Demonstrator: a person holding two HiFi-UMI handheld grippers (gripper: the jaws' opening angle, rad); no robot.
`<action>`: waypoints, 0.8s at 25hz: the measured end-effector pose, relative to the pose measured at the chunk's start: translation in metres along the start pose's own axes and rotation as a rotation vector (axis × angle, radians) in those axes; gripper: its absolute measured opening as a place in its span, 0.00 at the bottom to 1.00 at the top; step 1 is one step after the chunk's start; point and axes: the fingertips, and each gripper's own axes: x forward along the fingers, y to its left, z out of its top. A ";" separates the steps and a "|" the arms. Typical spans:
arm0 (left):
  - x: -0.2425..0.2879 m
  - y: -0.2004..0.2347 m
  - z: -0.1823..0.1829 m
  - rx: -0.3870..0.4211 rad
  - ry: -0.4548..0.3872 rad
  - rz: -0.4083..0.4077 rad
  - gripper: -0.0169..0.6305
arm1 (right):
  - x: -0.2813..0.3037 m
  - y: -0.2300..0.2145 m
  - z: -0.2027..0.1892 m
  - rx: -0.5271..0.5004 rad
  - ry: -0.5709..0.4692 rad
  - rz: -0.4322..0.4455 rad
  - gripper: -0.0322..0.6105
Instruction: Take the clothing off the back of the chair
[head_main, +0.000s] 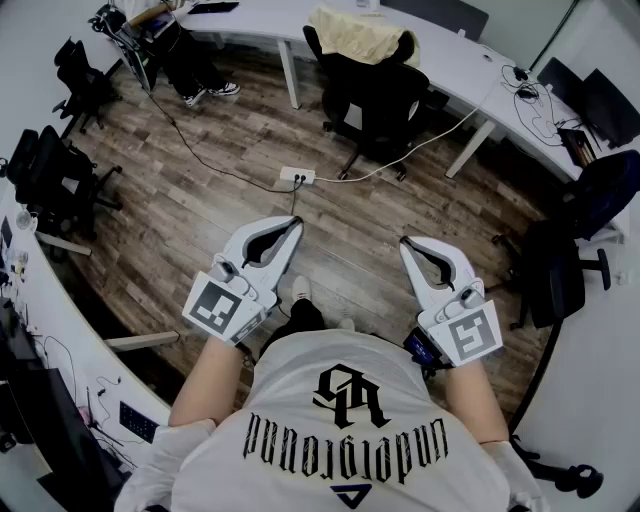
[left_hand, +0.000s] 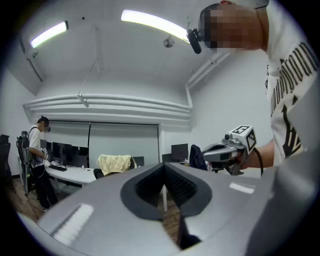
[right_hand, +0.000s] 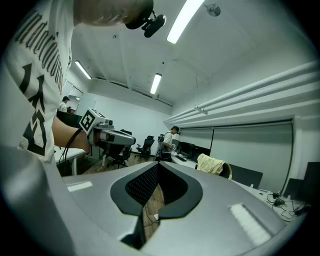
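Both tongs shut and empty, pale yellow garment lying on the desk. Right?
No: the head view shows the pale yellow garment draped over the back of the black office chair, not on the desk. Left tongs and right tongs are shut and empty.

You stand on a wood-plank floor (head_main: 200, 215), white desks (head_main: 258, 22) curving along the walls, black office chairs (head_main: 55, 175) at your left, strip lights (left_hand: 150, 22) overhead

The clothing (head_main: 362, 36) is pale yellow, the office chair (head_main: 385, 100) black, the plank floor (head_main: 200, 200) brown woodgrain. The left gripper (head_main: 295, 221) and right gripper (head_main: 406, 242) are grey, black-lined, with black-and-white square markers.
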 end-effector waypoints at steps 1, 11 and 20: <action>0.000 0.001 -0.001 -0.001 0.003 0.000 0.10 | 0.000 0.000 0.000 0.000 -0.001 -0.002 0.06; 0.010 0.020 -0.010 -0.007 0.011 -0.016 0.10 | 0.020 -0.006 -0.006 -0.006 0.011 -0.007 0.06; 0.025 0.077 -0.024 -0.009 0.014 -0.053 0.10 | 0.081 -0.022 -0.005 -0.045 0.021 -0.026 0.06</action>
